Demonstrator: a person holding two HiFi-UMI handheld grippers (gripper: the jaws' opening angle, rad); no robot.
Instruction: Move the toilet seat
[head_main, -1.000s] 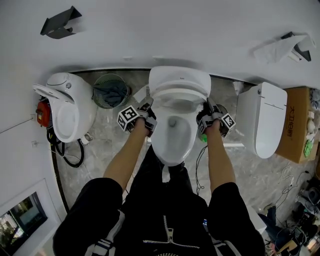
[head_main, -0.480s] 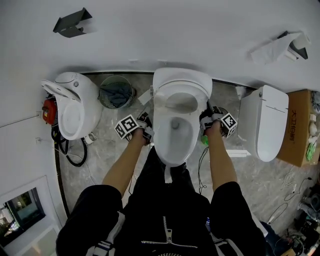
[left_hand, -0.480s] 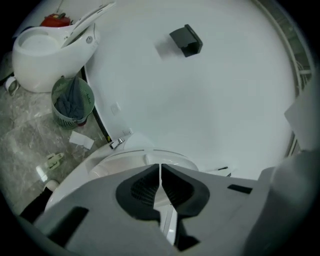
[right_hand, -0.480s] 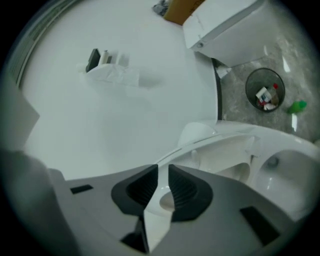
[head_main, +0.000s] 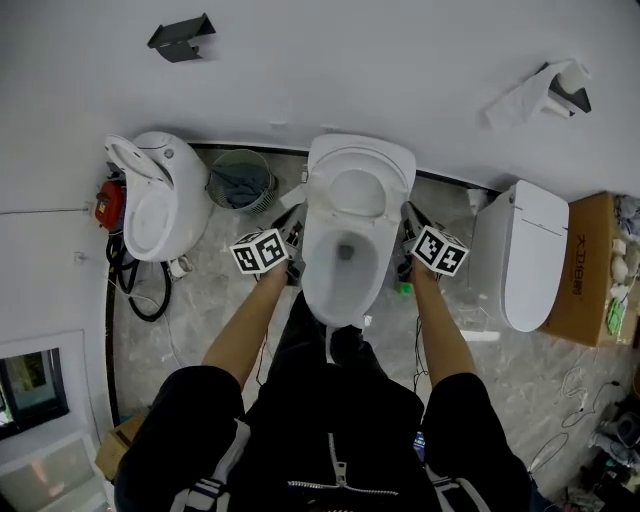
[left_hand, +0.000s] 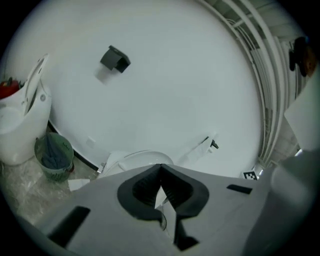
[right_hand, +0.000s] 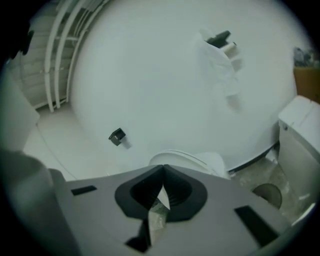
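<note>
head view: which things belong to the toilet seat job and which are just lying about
Job: toilet seat, middle toilet, left gripper, right gripper.
Lying about: bin, left toilet, right toilet, cardboard box.

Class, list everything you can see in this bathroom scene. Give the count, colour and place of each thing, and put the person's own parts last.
middle toilet: one, white, between the grippers
toilet seat: one, white, raised at the middle toilet's back
left toilet: one, white, left of the basket
right toilet: one, white, lid shut, beside the box
basket: one, green, between the left and middle toilets
bracket: one, black, on the wall
paper holder: one, black with white paper, on the wall
cardboard box: one, brown, far right
left gripper: one, grey, jaws just closed, nothing between them
right gripper: one, grey, jaws just closed, nothing between them
arms: two, black sleeves, reaching forward
</note>
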